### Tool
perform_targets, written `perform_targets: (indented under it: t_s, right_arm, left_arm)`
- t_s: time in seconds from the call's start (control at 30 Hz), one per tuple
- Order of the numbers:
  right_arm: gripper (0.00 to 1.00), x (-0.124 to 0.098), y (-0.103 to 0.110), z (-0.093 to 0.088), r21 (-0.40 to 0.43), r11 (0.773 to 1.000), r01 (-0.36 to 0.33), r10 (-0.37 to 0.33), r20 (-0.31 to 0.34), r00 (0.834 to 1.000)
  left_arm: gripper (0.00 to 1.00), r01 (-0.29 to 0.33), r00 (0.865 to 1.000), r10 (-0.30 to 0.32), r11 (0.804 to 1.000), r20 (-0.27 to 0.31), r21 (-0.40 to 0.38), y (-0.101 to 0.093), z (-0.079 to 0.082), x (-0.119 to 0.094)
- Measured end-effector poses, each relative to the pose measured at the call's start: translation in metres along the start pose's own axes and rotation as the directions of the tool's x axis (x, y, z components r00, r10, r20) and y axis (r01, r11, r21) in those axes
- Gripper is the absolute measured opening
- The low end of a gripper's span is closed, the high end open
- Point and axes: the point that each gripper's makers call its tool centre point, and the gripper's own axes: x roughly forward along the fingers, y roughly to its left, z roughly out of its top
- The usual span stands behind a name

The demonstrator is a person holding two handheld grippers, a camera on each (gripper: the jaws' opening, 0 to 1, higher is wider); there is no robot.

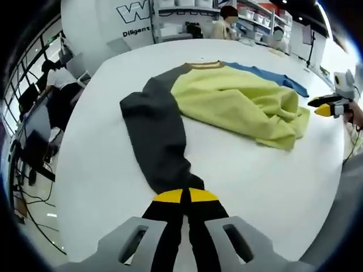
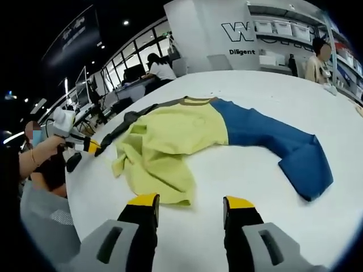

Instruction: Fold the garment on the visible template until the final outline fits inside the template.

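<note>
The garment lies spread on the white table (image 1: 102, 170). It has a yellow-green body (image 1: 238, 102), a dark grey sleeve (image 1: 156, 136) and a blue sleeve (image 1: 272, 75). My left gripper (image 1: 186, 195) is shut on the cuff of the grey sleeve, which runs away from the jaws towards the collar. In the right gripper view the same gripper (image 2: 91, 146) holds that cuff at the table's left edge. My right gripper (image 2: 190, 201) is open just short of the rumpled hem of the yellow-green body (image 2: 170, 141), with nothing between its fingers. The blue sleeve (image 2: 272, 139) stretches right. The right gripper (image 1: 324, 106) hovers past the hem.
The table's rounded edge (image 1: 74, 113) drops to desks with monitors and a seated person (image 1: 57, 79) on the left. Shelves with boxes (image 2: 283, 28) and standing people (image 2: 317, 62) are at the back. A hand (image 2: 42, 153) holds the left gripper.
</note>
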Motion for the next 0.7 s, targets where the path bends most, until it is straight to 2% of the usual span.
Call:
perform_targets:
  t_s: [0.33,0.7]
  right_arm:
    - [0.39,0.001,0.003,-0.003,-0.010,1.000,-0.007,0.007,-0.013,1.000]
    - [0.39,0.000,0.001,-0.003,-0.012,1.000,-0.003,0.003,-0.015,1.000]
  left_arm:
    - [0.01,-0.074,0.997,0.074,0.997,-0.022,-0.015,0.029,-0.007,-0.007]
    - [0.01,-0.110,0.994,0.109,0.994,-0.033,-0.028,0.044,-0.011,-0.010]
